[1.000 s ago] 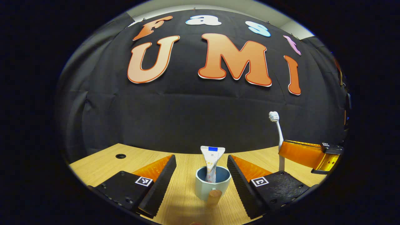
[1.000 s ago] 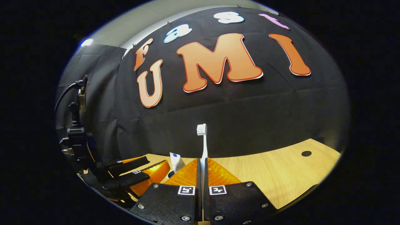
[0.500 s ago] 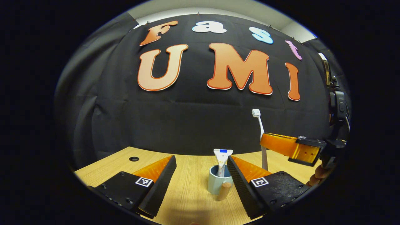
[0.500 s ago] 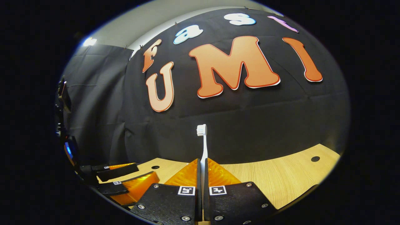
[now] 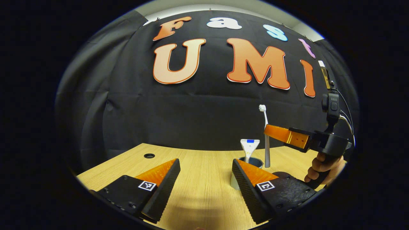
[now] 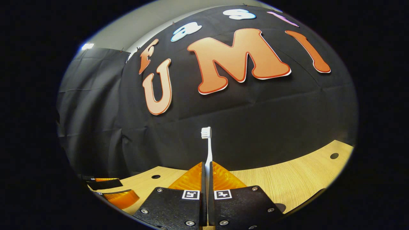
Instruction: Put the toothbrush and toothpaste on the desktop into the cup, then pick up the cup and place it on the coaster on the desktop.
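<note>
A light blue cup (image 5: 235, 184) stands on the wooden table (image 5: 198, 166), half hidden behind the right-hand finger of my left gripper (image 5: 206, 179). That gripper is open and holds nothing. A white toothpaste tube (image 5: 248, 148) stands in the cup. My right gripper (image 5: 271, 131), held by a hand (image 5: 321, 167), is shut on a white toothbrush (image 5: 265, 137). The brush is upright, bristles up, its lower end just over the cup's far rim. In the right gripper view the toothbrush (image 6: 208, 150) rises from my shut right gripper (image 6: 207, 167).
The table has round cable holes (image 5: 149, 156) (image 6: 334, 156). The left gripper's fingers (image 6: 110, 191) show low at the left of the right gripper view. A small dark patch (image 6: 280, 207) lies on the table right of my right gripper; what it is stays unclear.
My left gripper has backed off to the left, so the cup has moved from between its fingers to behind the right one. My right gripper has carried the toothbrush over to the cup.
</note>
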Demonstrator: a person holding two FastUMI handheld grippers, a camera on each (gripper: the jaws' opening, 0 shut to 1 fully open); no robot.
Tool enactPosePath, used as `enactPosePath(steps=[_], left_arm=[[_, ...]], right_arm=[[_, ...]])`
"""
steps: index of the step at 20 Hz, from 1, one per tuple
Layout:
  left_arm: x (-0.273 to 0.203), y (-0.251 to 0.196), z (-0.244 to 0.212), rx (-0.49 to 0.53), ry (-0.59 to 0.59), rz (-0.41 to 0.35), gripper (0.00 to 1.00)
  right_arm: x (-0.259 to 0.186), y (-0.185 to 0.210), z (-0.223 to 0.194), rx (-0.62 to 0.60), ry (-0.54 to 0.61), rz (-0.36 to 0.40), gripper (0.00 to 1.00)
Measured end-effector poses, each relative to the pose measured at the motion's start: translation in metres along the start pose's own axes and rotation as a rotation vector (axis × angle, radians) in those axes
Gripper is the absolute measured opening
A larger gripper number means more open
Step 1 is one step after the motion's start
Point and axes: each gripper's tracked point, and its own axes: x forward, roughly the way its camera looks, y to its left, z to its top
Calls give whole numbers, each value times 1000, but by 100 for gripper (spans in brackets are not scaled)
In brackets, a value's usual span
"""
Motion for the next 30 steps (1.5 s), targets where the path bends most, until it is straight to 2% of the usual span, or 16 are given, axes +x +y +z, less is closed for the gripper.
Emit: enactPosePath(steps=[6,16,20,27,30], left_arm=[[7,4,-17,-11,33,-1,98],[9,-4,-40,-22,83,1,98],[6,-6,-38,-10,80,1,98],[7,-4,-48,-15,103,7,98],[5,-4,-50,-18,113,9,98]], right_arm=[[19,-7,-1,-27,-66,-17,2],[24,1,-19,-17,-57,26,3],[29,0,-10,21,-106,31,3],[32,8,-22,95,-106,63,3],[28,8,-21,72,-107,68,3]])
